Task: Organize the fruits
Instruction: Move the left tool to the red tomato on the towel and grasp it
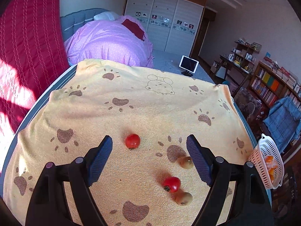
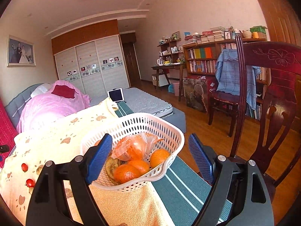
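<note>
Two red cherry tomatoes lie on the yellow paw-print towel (image 1: 131,98): one (image 1: 132,141) between my fingertips' line, another (image 1: 171,184) nearer. Two pale brownish fruits (image 1: 186,162) (image 1: 184,198) lie beside them. My left gripper (image 1: 149,144) hovers open above them, holding nothing. A white slotted basket (image 2: 165,131) with oranges (image 2: 160,156) and a bagged orange (image 2: 131,146) stands at the towel's right edge; it also shows in the left wrist view as the basket (image 1: 267,150). My right gripper (image 2: 150,143) is open around the basket's near side, its left finger over the fruit inside, the right one outside the rim.
The towel covers a table with a teal striped cloth (image 2: 184,186). Behind it is a bed with a pink quilt (image 1: 109,39) and a tablet (image 1: 188,64). A dark wooden chair (image 2: 272,98) stands close on the right, with bookshelves (image 2: 207,60) beyond.
</note>
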Demonstrator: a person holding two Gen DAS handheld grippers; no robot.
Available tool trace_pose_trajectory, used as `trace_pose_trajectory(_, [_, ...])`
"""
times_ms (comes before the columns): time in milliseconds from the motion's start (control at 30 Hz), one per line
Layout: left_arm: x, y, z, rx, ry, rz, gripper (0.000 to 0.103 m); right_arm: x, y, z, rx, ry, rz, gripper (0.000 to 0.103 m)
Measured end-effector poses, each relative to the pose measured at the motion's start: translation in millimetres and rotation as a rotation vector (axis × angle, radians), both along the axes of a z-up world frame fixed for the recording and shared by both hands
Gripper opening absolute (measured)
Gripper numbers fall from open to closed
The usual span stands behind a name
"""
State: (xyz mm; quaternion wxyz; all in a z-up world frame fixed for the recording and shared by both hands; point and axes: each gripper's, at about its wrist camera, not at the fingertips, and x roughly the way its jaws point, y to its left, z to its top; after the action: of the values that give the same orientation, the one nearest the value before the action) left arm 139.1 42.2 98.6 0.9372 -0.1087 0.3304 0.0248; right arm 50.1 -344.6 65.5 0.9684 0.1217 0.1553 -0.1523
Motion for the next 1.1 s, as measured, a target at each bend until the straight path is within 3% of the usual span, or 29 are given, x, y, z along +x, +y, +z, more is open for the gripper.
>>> trace_pose_trajectory(367, [31.8,11.7,-31.2,0.028,0.09,0.03,0.078,-0.2,7.2,0.9,-0.013,0.001,0.02,0.084])
trace_pose_trajectory(633, [53.1,16.3,-54.6,0.017,0.151,0.028,0.058,3.1,10.3,1.4,-0.027,0.007,0.03,0.084])
trace_pose_trajectory(800, [59.0,12.2,-66.7,0.017,0.167,0.006,0.056,4.2,12.2,1.3,-0.038,0.007,0.035,0.084])
trace_pose_trajectory(1100, [65.7,14.8,-78.0,0.03,0.168,-0.001,0.042,2.7,20.9,2.2,-0.074,-0.004,0.048,0.084])
